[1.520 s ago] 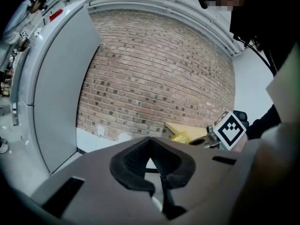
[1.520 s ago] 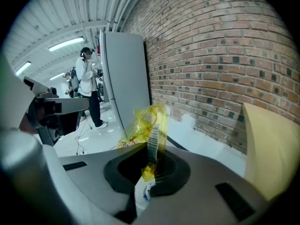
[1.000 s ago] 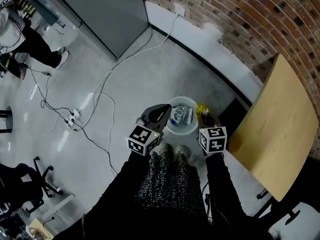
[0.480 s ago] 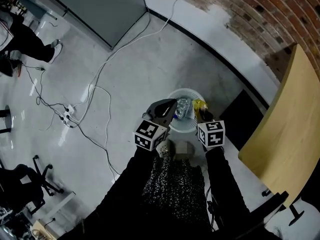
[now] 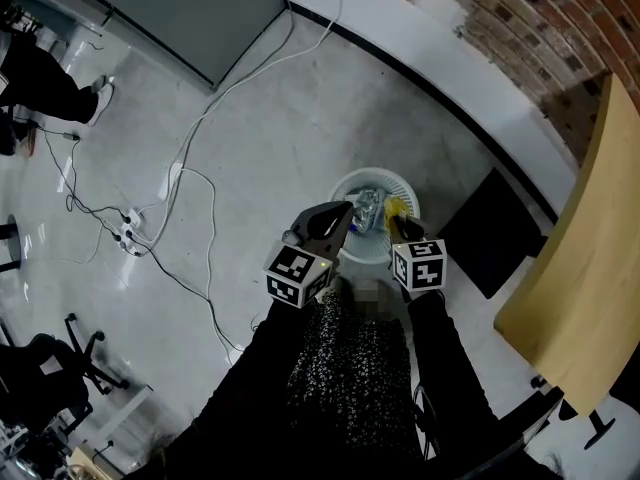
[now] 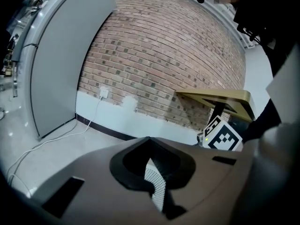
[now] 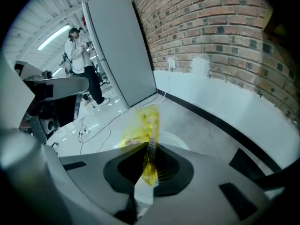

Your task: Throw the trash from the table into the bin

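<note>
A white bin [image 5: 375,175] stands on the floor in front of the person's legs, with clear and crumpled trash inside. My right gripper [image 5: 397,225] hangs over the bin's right rim, shut on a yellow wrapper [image 5: 401,208]. In the right gripper view the yellow wrapper [image 7: 142,131] sticks up from between the closed jaws of that gripper [image 7: 149,172], with the bin [image 7: 176,140] just beyond. My left gripper [image 5: 343,211] hovers at the bin's left rim. Seen in its own view, the left gripper [image 6: 157,187] has its jaws together with nothing in them.
A wooden table [image 5: 590,268] stands at the right, and a dark mat [image 5: 492,233] lies between it and the bin. Cables [image 5: 200,183] and a power strip [image 5: 130,234] lie on the floor at the left. A grey cabinet [image 5: 200,8] and a brick wall are behind. A person [image 5: 40,73] stands far left.
Both grippers have sunk toward the bin, and the right one still holds the yellow wrapper. The head view has shifted, so the bin and table sit differently in the picture.
</note>
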The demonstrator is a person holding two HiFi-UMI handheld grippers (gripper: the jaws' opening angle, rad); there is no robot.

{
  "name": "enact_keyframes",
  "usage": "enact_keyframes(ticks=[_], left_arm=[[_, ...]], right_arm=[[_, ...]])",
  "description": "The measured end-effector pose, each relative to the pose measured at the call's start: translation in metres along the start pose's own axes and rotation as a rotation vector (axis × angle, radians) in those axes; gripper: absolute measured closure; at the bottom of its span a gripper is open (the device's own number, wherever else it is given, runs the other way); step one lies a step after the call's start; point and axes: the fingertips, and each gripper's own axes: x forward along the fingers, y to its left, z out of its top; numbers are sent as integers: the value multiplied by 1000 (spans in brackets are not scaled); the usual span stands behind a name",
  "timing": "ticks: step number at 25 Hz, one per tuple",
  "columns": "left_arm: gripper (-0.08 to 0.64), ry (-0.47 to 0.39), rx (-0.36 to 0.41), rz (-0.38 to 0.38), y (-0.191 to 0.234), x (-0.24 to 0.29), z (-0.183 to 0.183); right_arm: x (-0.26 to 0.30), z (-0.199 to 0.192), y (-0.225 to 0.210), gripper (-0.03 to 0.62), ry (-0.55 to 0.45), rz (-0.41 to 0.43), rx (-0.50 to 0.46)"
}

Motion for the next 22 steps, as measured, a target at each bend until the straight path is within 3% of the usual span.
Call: enact_keyframes(ticks=[7, 8, 10, 13, 22], left_arm=[[557, 3, 0, 7, 6, -1, -3], [557, 5, 1, 8, 7, -1, -3], [557, 13, 4, 8, 7, -1, -3], [557, 10, 13, 8, 6, -1, 1], [557, 4, 9, -10, -10, -8, 26]], right_arm=[[18, -12, 3, 576, 55, 0, 16], [20, -14, 2, 556, 69, -6, 10], [22, -20, 0, 436, 100, -16, 17], [21, -21, -1, 395, 116, -10, 67], [-12, 25, 8, 394, -2, -6, 36]])
